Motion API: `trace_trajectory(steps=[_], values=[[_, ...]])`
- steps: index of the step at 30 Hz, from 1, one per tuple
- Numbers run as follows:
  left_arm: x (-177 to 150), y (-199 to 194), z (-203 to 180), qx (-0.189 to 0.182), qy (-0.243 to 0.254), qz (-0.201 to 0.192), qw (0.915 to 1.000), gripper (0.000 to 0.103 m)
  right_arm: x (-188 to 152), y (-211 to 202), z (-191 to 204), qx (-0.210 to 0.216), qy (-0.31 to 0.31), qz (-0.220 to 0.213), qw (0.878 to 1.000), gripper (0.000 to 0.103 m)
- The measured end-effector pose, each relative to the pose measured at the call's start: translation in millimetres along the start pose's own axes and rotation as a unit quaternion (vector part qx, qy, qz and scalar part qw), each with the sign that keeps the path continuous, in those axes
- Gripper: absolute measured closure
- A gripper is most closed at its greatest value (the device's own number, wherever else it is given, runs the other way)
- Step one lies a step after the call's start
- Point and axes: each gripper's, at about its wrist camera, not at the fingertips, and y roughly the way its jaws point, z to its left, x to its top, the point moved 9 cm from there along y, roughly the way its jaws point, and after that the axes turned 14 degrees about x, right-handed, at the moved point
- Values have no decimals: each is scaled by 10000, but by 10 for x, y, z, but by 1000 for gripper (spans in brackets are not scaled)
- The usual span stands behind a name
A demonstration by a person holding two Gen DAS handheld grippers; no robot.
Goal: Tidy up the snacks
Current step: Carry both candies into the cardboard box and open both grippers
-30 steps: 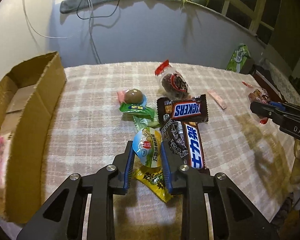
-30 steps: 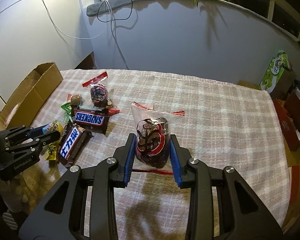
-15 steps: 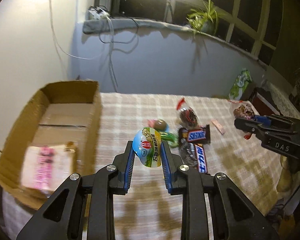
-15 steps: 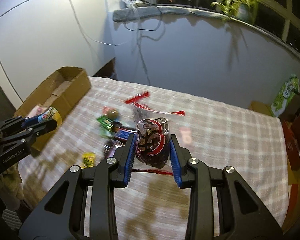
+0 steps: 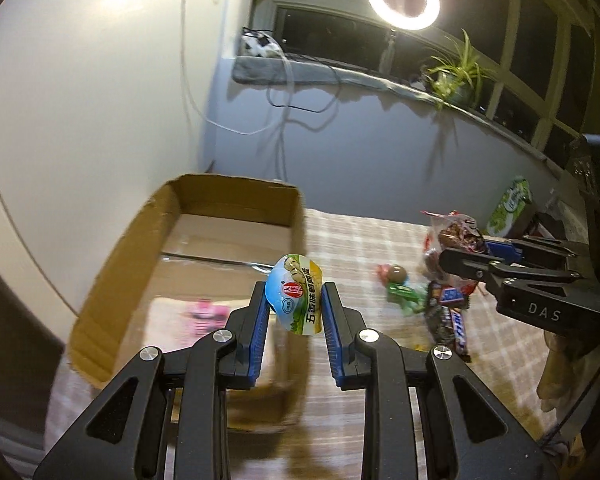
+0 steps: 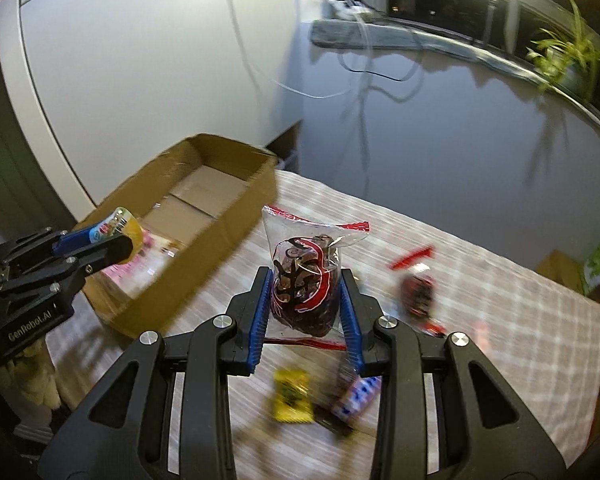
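My left gripper is shut on a small blue, green and yellow snack packet, held in the air over the right wall of the open cardboard box. A pink packet lies in the box. My right gripper is shut on a clear bag of dark red-wrapped sweets, held above the table to the right of the box. The right gripper also shows in the left wrist view, and the left gripper in the right wrist view.
Loose snacks lie on the checked tablecloth: a Snickers bar, a green sweet, a round brown sweet, a yellow packet, another red-wrapped bag. A green carton stands at the far right. A wall runs behind the table.
Both grippers have risen and swung left toward the box, each carrying its snack. The left packet now hangs over the box's right wall instead of over the snack pile.
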Motion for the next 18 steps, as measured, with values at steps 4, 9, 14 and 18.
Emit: trace_trajectory(steps=[4,9,14,18], values=[[6,30,219,114,-127,1,9999,79,153,255,243,194,-122,95,9997,69],[7,90,437,211,-244,29,9995,79,288,466,399,308,-214,178,9991,69],[-11,169,550,226,-290,89,9993,79,427,692,495,411,-312,276,9983,69],[-27,244,625,266,-328,143,9990,79,477,878,573,485,-341,353,9976,69]])
